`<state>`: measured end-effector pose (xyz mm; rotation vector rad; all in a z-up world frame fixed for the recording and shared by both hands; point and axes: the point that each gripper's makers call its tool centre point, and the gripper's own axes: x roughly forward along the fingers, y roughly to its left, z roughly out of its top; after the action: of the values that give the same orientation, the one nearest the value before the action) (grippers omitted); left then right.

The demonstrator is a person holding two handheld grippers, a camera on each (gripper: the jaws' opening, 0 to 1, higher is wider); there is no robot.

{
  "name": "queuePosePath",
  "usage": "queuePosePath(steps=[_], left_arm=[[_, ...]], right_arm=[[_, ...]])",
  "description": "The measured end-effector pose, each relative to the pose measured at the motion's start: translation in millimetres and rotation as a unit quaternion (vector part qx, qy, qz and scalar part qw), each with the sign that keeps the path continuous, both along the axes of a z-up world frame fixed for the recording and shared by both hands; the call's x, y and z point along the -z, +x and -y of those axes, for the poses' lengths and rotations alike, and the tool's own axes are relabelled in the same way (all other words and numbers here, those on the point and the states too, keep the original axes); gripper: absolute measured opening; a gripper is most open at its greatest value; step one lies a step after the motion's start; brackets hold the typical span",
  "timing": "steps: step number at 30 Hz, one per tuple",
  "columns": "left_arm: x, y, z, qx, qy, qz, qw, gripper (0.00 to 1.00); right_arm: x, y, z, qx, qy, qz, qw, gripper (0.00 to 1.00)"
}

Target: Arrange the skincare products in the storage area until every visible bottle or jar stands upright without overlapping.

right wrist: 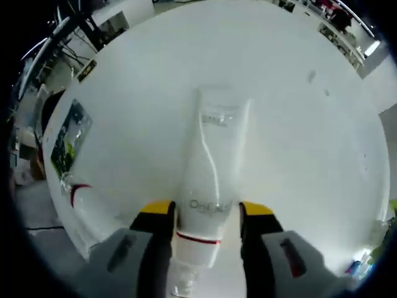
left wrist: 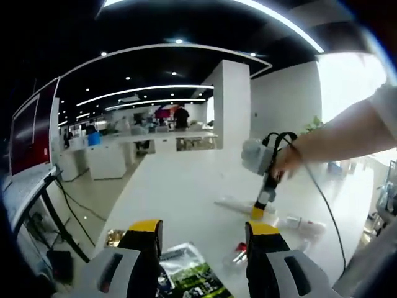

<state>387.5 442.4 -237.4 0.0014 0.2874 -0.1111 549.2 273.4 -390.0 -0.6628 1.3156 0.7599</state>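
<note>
White and long, the desk [left wrist: 186, 180] runs away into an open office with a square pillar [left wrist: 231, 102], strip lights overhead and counters at the far end.

From the right gripper view, the right gripper [right wrist: 205, 214] points down at the desktop with its yellow-tipped jaws set apart on either side of a white tube [right wrist: 208, 180] lying flat. The tube's capped end with a red band sits between the jaws; its crimped end points away toward the middle of the desk. The jaws stand just beside the tube's sides, and whether they press on it cannot be told. Near the desk's edge, to the left in this view, lie a foil sachet [right wrist: 69, 139] with a green print and a small clear bottle [right wrist: 77, 189] with a red mark, also on its side.

From the left gripper view, the left gripper [left wrist: 201, 233] hovers over the near end of the desk, jaws wide apart with nothing between them. Below them lies the sachet [left wrist: 189, 273], and a small clear item with red [left wrist: 237, 253] lies by the right-hand jaw. Farther along the desk a hand [left wrist: 288, 158] holds the right gripper [left wrist: 257, 211] tip-down onto the tube [left wrist: 239, 205]. Another pale tube [left wrist: 301, 223] lies flat just beyond it, toward the desk's right edge.
</note>
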Motion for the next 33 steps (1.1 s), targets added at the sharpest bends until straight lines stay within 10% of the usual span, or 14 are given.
queuePosePath(steps=[33], left_arm=[[-2.9, -3.0, -2.4, -0.008, -0.02, 0.005, 0.9998, 0.55]], right_arm=[[3.1, -0.5, 6.0, -0.014, -0.026, -0.02, 0.9994, 0.42]])
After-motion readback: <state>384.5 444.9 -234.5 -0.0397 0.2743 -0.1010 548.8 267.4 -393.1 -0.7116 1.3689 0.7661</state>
